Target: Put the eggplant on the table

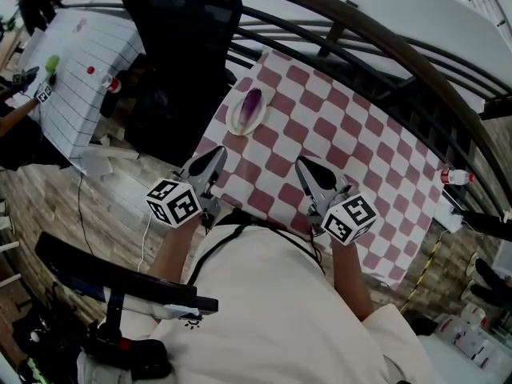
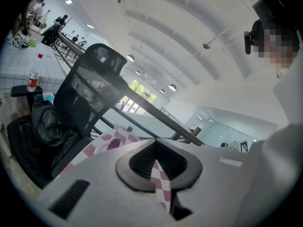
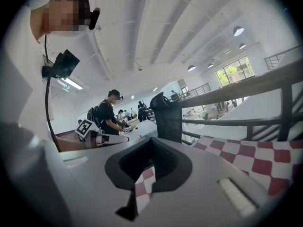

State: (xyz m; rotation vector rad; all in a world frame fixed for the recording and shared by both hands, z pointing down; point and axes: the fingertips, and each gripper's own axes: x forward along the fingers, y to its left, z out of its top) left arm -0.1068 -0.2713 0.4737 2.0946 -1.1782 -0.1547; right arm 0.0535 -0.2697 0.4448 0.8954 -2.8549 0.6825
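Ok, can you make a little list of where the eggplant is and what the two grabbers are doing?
eggplant: purple, lying on the white plate
plate: on the checkered tablecloth, near its far left corner
left gripper: fingers together, holding nothing, over the cloth's near edge
right gripper: fingers together, holding nothing, beside the left one
touching the eggplant: neither gripper
job: not done yet, eggplant sits on the plate

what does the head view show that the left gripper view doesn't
Only the head view: the right hand-held gripper, shut, and a small bottle off to the right. Only the left gripper view: the ceiling lamps and a bright window. Both: the eggplant, the checkered cloth and the black chair.
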